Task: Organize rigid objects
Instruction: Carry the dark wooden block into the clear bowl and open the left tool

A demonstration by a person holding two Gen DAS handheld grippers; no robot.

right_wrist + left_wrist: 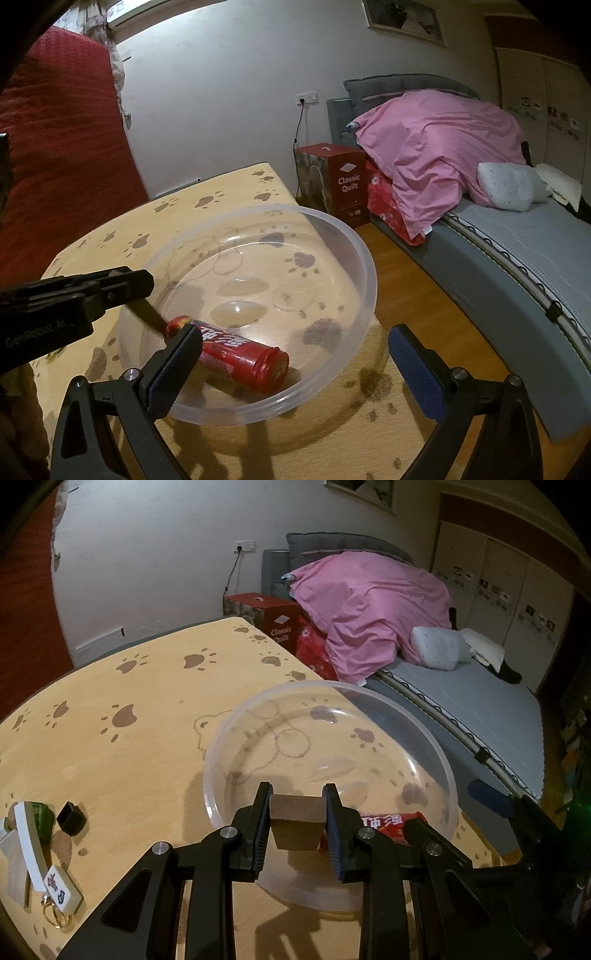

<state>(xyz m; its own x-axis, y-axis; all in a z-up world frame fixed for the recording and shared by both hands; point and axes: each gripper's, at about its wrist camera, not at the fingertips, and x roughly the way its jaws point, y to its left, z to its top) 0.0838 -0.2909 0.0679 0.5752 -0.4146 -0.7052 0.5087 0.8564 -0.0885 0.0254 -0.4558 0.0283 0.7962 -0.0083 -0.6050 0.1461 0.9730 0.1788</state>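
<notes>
While its jaws press both sides of a brown block point(297, 825), the left gripper point(297, 830) holds that piece above the near edge of a clear plastic bowl point(436, 753) on a table covered with a paw-print cloth point(122, 686). Beside it, the right gripper point(295, 373) hangs with its jaws spread wide and nothing between them, just short of the bowl's near rim. 1 item already lies inside the bowl: a red tube point(236, 354) on its side, printed with white Chinese characters too small to read with certainty. By the look of things the sorting is partly done, with the tube in, the block seemingly about to go in, and several pieces left out. Those lie at the left end of the table, well apart from the bowl: a mahjong tile point(61, 888) on a gold ring with red and blue markings, a small black cube point(72, 818), a white curved piece point(29, 845) and something green behind it that cannot be identified. Beyond the table, a red box point(341, 184) on the floor reads "Classic Quilt", next to a bed piled with a pink duvet point(436, 147). Lettering on the left gripper's body, seen from the right camera, appears to read "GenRobot.AI".
</notes>
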